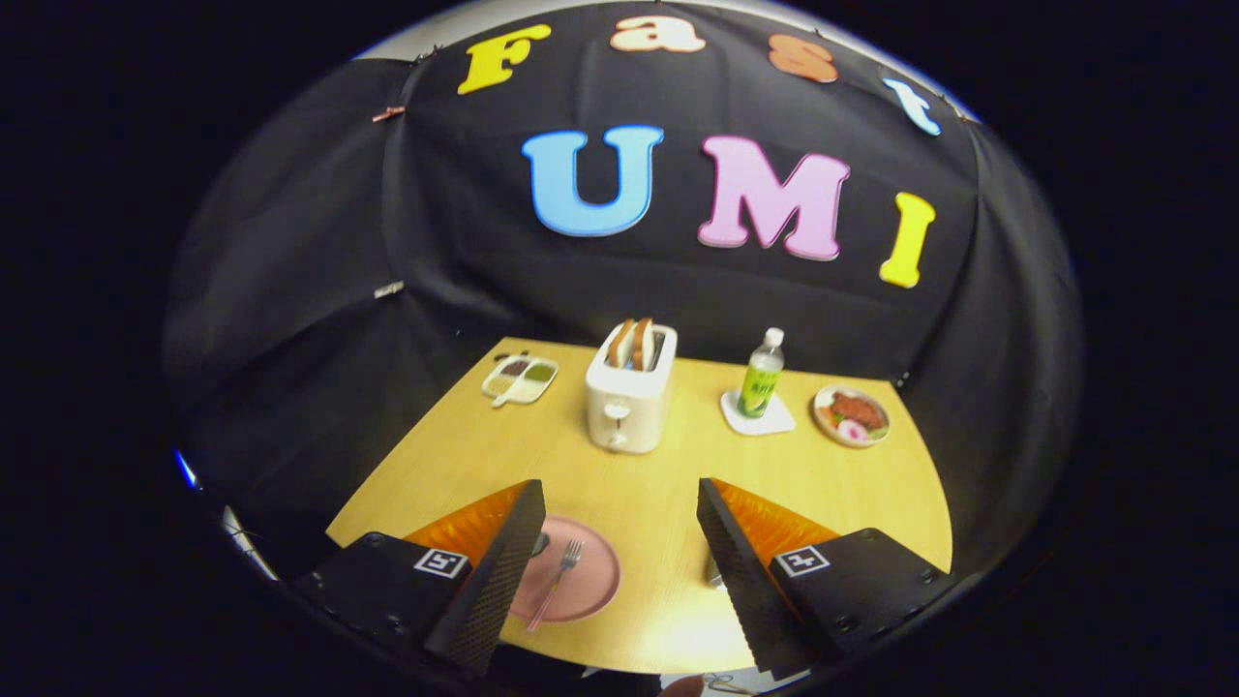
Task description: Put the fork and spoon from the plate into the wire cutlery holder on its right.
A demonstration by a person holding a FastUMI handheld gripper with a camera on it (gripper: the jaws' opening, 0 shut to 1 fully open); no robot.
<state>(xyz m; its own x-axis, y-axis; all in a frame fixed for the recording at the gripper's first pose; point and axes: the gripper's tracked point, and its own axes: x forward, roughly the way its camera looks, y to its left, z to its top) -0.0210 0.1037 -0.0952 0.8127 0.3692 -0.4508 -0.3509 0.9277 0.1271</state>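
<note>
A pink plate [590, 571] lies on the wooden table [668, 484], partly under my left finger. A fork with a pink handle [557, 581] rests on the plate, tines pointing away from me. Something dark at the plate's far left rim, beside the left finger, may be the spoon [539, 544]; most of it is hidden. A sliver of the wire cutlery holder [713, 571] peeks out just left of my right finger. My gripper [619, 499] hovers above the table with its fingers wide open and nothing between them.
A white toaster [629, 397] with two bread slices stands beyond the fingers in the middle. A divided white dish [521, 378] sits at the far left, a green bottle [762, 378] on a white coaster and a small plate of food [852, 414] at the far right.
</note>
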